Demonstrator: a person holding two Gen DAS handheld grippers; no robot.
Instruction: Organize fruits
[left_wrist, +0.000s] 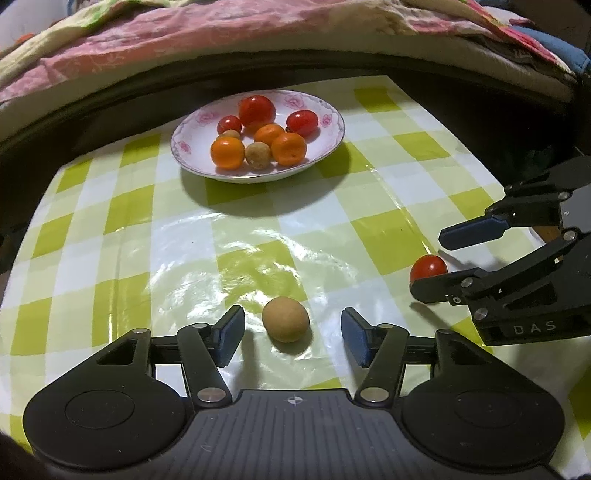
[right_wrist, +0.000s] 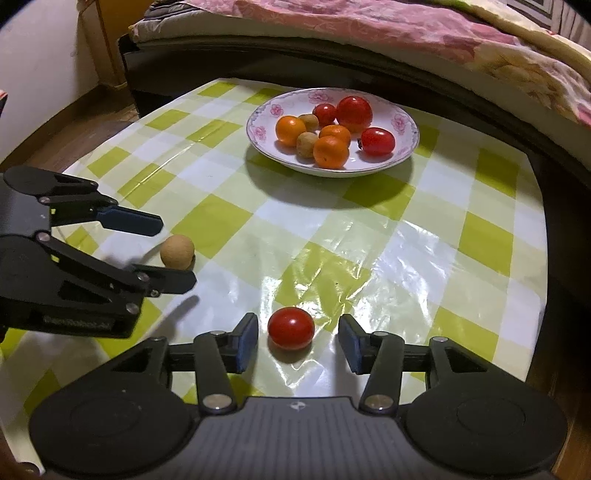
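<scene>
A white floral plate (left_wrist: 328, 110) (right_wrist: 406, 122) at the far side of the table holds several red tomatoes, orange fruits and small tan fruits. A tan round fruit (left_wrist: 285, 319) (right_wrist: 177, 250) lies on the tablecloth between the open jaws of my left gripper (left_wrist: 292, 334) (right_wrist: 173, 247), not touching either pad. A red tomato (right_wrist: 291, 328) (left_wrist: 428, 267) lies on the cloth between the open jaws of my right gripper (right_wrist: 298, 341) (left_wrist: 430, 258), untouched.
The table wears a glossy green-and-white checked cloth (left_wrist: 258, 229) (right_wrist: 369, 229). A bed with a pink floral quilt (left_wrist: 221, 33) (right_wrist: 406, 33) runs along the far edge. Wooden floor (right_wrist: 92, 110) shows at the left beyond the table.
</scene>
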